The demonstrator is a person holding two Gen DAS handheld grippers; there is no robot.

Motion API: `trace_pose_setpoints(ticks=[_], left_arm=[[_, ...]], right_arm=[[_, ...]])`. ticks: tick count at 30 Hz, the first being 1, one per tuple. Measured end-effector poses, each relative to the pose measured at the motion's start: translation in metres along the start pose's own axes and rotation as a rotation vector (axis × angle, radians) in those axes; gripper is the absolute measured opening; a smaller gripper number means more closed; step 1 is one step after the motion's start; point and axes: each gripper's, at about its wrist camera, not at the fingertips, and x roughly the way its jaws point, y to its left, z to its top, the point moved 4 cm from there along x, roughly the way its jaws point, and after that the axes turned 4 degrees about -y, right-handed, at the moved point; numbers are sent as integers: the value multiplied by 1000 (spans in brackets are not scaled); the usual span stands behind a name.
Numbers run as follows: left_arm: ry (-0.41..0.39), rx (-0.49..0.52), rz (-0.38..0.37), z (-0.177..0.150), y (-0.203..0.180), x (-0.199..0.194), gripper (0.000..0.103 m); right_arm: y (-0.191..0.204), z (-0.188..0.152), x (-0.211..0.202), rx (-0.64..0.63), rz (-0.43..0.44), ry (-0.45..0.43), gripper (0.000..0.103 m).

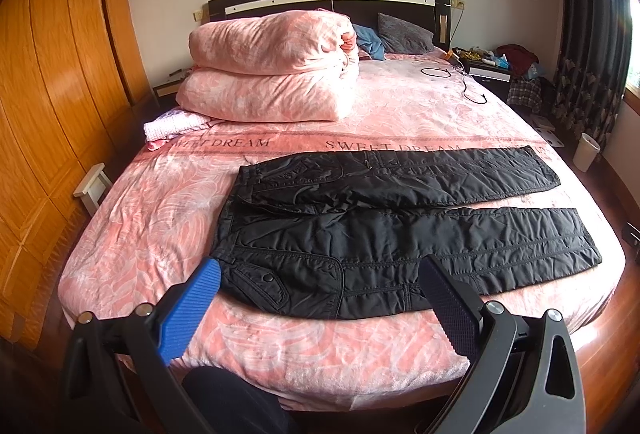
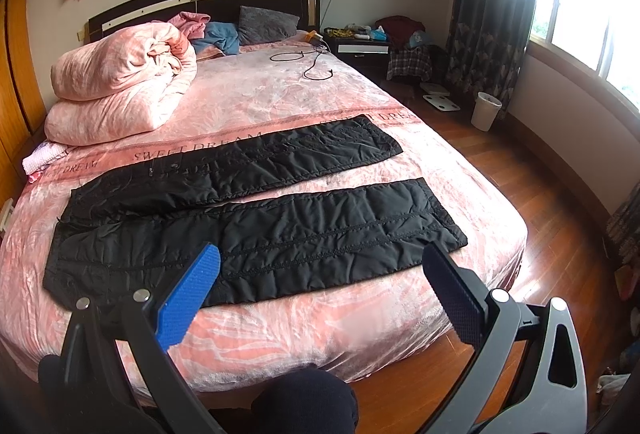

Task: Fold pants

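Note:
Black quilted pants [image 1: 384, 222] lie flat across the pink bed [image 1: 280, 354], waist to the left, both legs spread apart and pointing right. They also show in the right wrist view [image 2: 280, 209]. My left gripper [image 1: 320, 270] is open and empty, held above the near edge of the bed in front of the waist and hip. My right gripper [image 2: 322, 254] is open and empty, held above the bed's near edge in front of the near leg.
A folded pink duvet [image 1: 272, 69] sits at the bed's far left, a small pink cloth [image 1: 170, 125] beside it. A black cable [image 1: 460, 81] lies at the far right of the bed. Wooden wardrobe [image 1: 48, 73] on the left. Wooden floor [image 2: 520, 185] and a white bin [image 2: 485, 110] on the right.

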Motion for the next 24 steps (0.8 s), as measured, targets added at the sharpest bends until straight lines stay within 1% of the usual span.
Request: trace_pose_setpoints(ticks=[24], left_arm=[[16, -8, -2, -3, 0, 8, 99]], right_arm=[[5, 0, 3, -16, -6, 9, 101]])
